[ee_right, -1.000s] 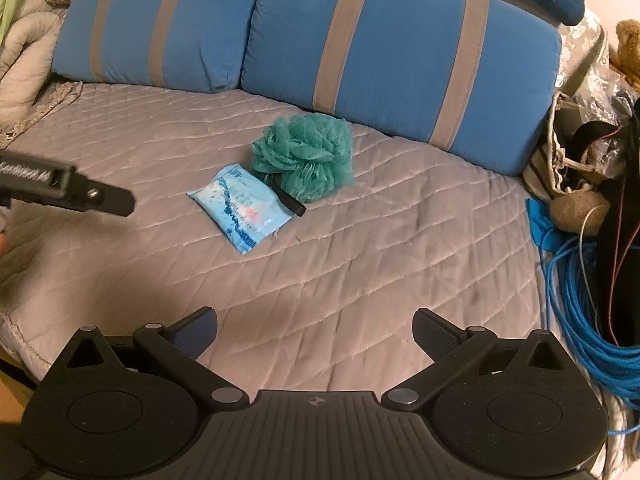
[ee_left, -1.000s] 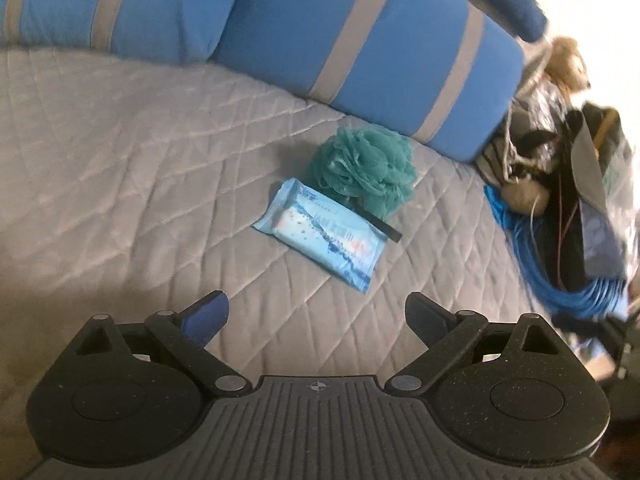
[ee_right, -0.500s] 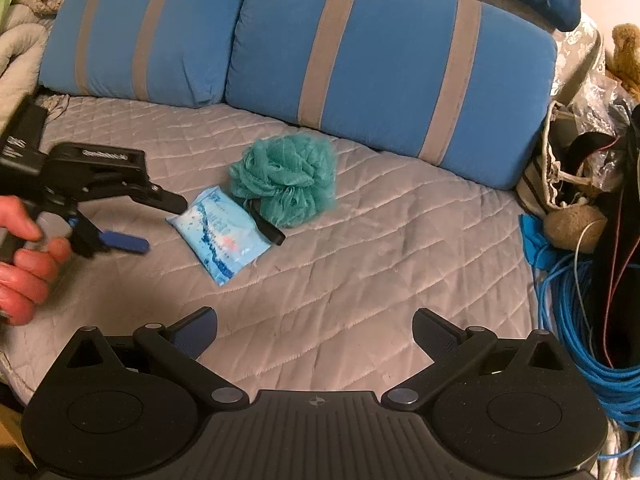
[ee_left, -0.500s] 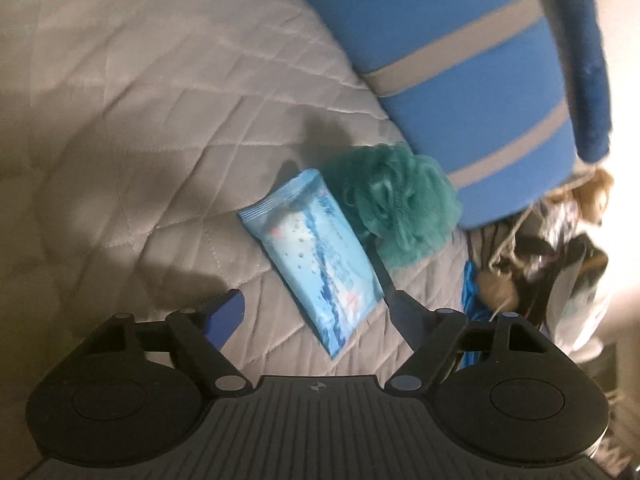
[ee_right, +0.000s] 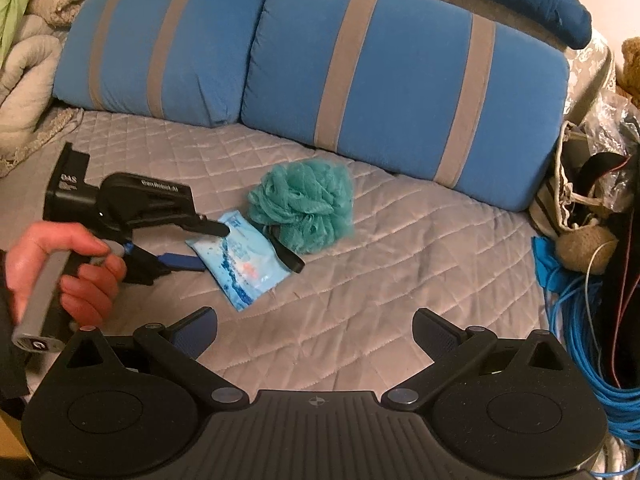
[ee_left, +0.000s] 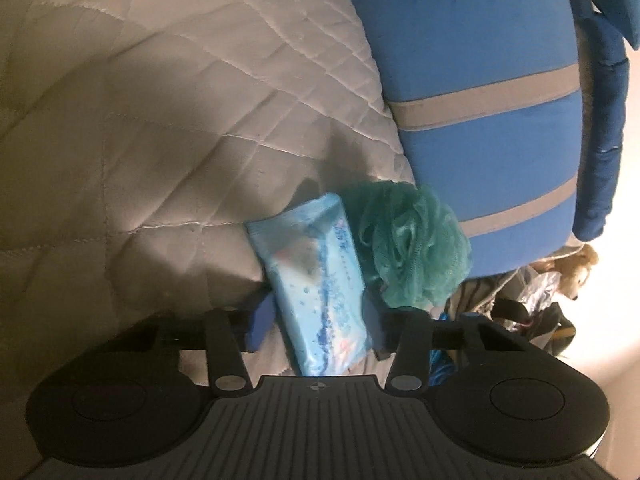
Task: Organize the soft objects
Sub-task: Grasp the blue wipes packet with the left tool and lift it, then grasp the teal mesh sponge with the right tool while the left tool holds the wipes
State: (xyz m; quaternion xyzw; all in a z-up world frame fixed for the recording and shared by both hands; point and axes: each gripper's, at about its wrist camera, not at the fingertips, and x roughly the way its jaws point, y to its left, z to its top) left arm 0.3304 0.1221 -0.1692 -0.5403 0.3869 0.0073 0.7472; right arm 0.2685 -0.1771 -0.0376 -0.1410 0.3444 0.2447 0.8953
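Observation:
A light-blue wipes pack lies on the grey quilted cover, with a teal mesh bath pouf touching its far side. My left gripper, held in a hand, is rolled on its side. Its jaws are closing around the near end of the pack, and both pads meet the pack's edges. My right gripper hovers open over the bare quilt nearer the camera, with nothing between its fingers.
Two blue pillows with grey stripes lean along the back. A coil of blue cable and bags crowd the right edge. Rumpled blankets pile up at the far left. A black strap trails from the pouf.
My left gripper dropped toward the bed, rolled onto its side and narrowed its jaws from wide open onto the wipes pack. The right gripper stayed nearly still.

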